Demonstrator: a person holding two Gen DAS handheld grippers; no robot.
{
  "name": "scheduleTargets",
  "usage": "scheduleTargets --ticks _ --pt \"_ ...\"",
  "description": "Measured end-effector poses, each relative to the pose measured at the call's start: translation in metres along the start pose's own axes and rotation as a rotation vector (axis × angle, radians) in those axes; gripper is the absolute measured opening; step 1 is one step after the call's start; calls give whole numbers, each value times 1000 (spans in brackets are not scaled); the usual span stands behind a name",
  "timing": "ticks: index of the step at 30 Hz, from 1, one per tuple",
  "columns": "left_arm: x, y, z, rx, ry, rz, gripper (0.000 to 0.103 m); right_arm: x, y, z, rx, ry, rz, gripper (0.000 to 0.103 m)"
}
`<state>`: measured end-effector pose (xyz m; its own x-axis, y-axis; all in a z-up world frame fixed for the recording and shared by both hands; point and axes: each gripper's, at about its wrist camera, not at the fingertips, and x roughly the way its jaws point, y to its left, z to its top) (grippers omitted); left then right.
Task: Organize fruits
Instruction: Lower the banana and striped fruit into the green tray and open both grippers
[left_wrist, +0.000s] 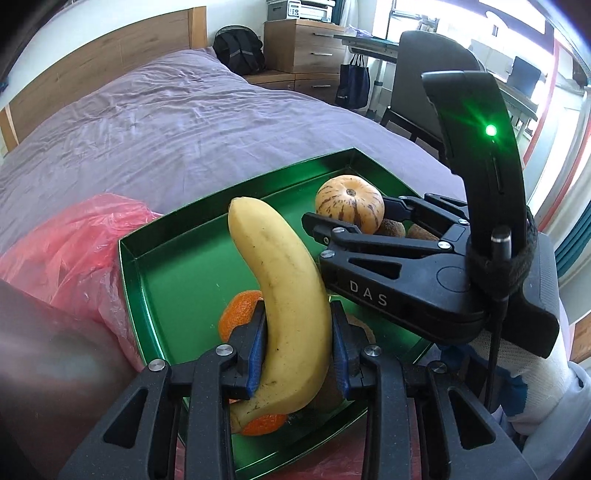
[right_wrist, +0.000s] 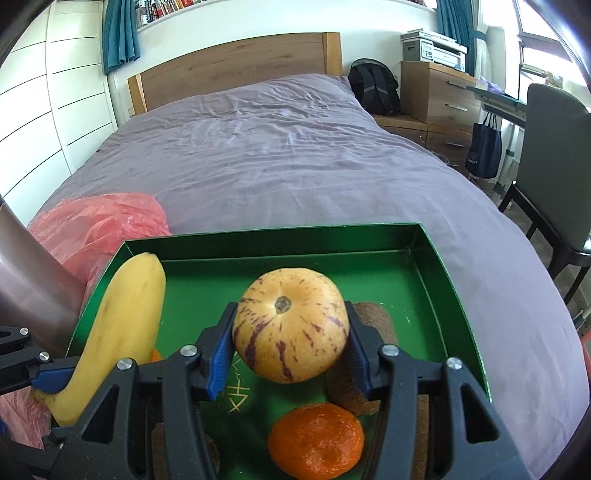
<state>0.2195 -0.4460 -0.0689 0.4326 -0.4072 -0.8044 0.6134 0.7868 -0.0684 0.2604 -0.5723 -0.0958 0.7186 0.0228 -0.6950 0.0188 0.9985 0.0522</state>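
Observation:
A green metal tray (left_wrist: 155, 273) (right_wrist: 436, 280) lies on the purple bed. My left gripper (left_wrist: 297, 354) is shut on a yellow banana (left_wrist: 284, 291) (right_wrist: 122, 332), held over the tray's left part. My right gripper (right_wrist: 290, 341) (left_wrist: 354, 218) is shut on a round yellow melon with purple stripes (right_wrist: 291, 325) (left_wrist: 349, 203), held over the tray's right part. Under the banana lie orange tangerines (left_wrist: 236, 314). One tangerine (right_wrist: 316, 439) and brown kiwis (right_wrist: 373, 321) (left_wrist: 391, 227) rest on the tray floor below the melon.
A crumpled pink plastic bag (left_wrist: 70, 254) (right_wrist: 99, 225) lies on the bed against the tray's left side. A dark chair (right_wrist: 554, 177), a wooden drawer unit (right_wrist: 436, 96) and a black backpack (right_wrist: 373, 88) stand beyond the bed (right_wrist: 280, 155).

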Motion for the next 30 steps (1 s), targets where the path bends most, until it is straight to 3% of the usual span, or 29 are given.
scheduleTargets --ticks 8,11,12,16,30 --pt "-2 -1 3 -4 -5 21 31 -5 -6 -3 26 -13 -20 78" --pt "-5 -1 5 -7 -8 35 38 -7 -6 -3 34 -14 -22 85" --pt "-7 -1 6 -10 -8 36 40 -8 -7 -3 41 -13 -20 95" --pt "-19 -5 8 -10 -20 37 42 -15 -8 -2 49 -11 -35 96" --pt "-94 -30 -1 -21 -85 -25 46 -95 -3 9 68 -48 -73 102"
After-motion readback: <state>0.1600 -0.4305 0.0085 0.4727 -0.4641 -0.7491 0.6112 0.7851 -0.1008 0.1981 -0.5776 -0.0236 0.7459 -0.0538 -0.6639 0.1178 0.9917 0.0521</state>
